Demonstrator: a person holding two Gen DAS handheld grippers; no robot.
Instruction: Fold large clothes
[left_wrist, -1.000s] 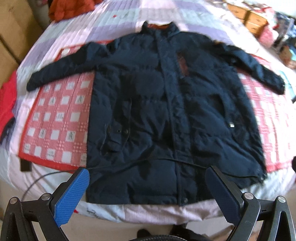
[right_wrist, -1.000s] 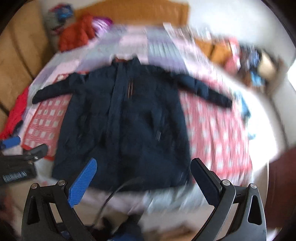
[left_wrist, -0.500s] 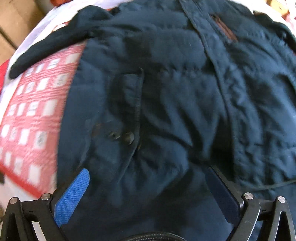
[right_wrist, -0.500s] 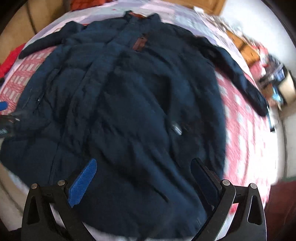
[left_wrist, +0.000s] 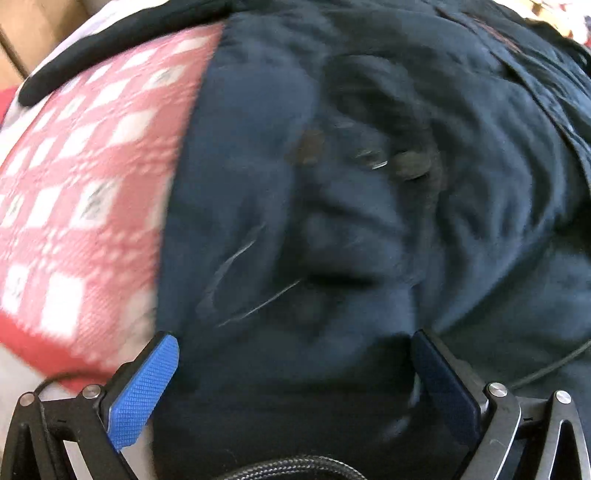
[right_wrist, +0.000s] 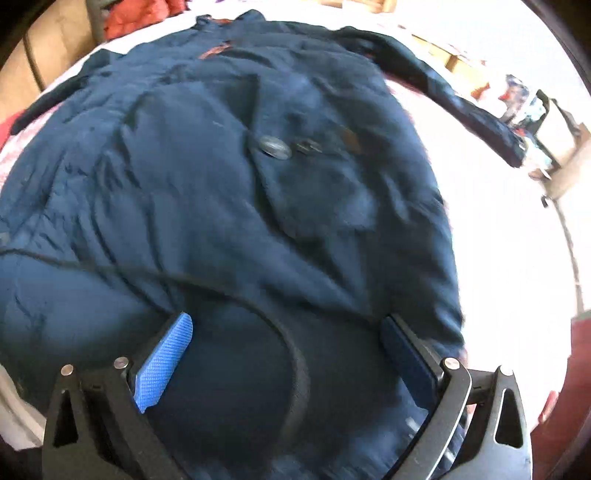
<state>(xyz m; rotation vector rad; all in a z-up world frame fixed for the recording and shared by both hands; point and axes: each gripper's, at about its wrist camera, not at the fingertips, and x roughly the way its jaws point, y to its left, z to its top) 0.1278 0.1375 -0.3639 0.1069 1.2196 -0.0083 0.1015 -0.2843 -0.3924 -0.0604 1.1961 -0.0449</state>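
Note:
A large dark navy padded coat (left_wrist: 369, 229) lies spread face up on a bed, sleeves out to the sides. My left gripper (left_wrist: 293, 373) is open, low over the coat's lower left front near its left edge, with fabric between the blue fingers. The coat also fills the right wrist view (right_wrist: 229, 206). My right gripper (right_wrist: 286, 354) is open, low over the lower right front near the drawstring cord (right_wrist: 207, 284). A snap pocket (right_wrist: 275, 147) lies ahead of it. The right sleeve (right_wrist: 458, 103) stretches to the far right.
A red and white checked blanket (left_wrist: 74, 206) covers the bed left of the coat. The coat's left sleeve (left_wrist: 110, 44) lies across its far side. Red clothes (right_wrist: 140, 18) sit at the head of the bed. Cluttered boxes (right_wrist: 546, 122) stand beyond the right side.
Both grippers have dropped from a high view of the whole coat to just above its lower hem area. Both stay open. The coat has not moved.

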